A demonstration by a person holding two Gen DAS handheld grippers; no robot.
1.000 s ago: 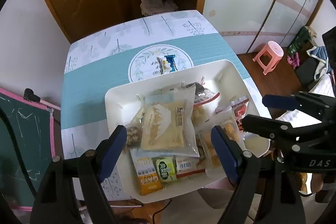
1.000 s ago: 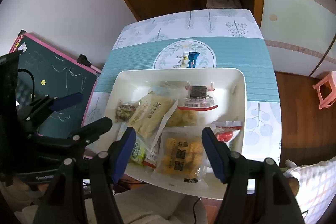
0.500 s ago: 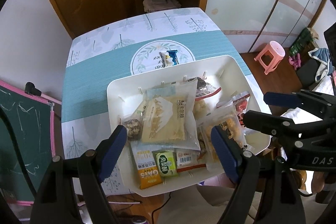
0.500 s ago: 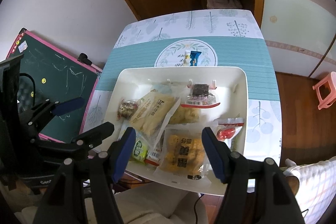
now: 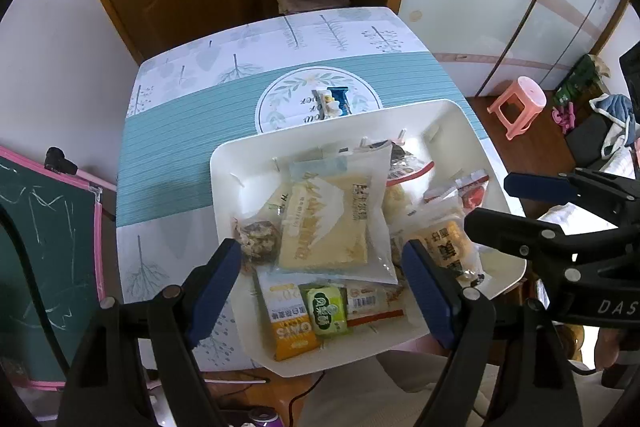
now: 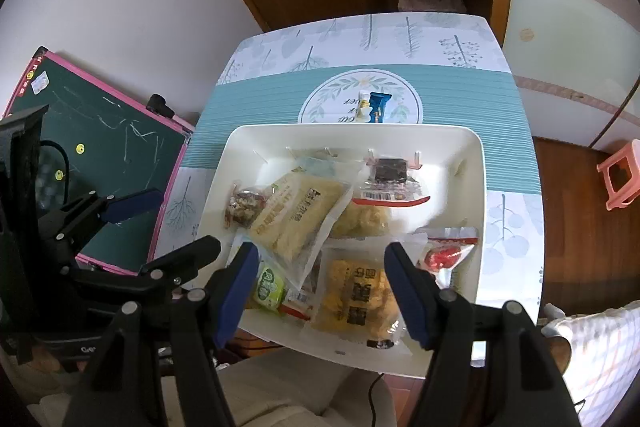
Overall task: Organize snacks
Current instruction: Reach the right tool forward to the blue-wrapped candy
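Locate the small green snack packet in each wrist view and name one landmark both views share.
Left wrist: green packet lies low centre, at the white tray's near edge, between the gripper's fingers.
Right wrist: green packet lies lower left, beside the left finger's tip.
Shared landmark: blue wrapper on the tablecloth's round emblem.

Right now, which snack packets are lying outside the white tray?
The blue packet and the small pale one beside it, on the tablecloth's round emblem beyond the tray; all others lie inside.
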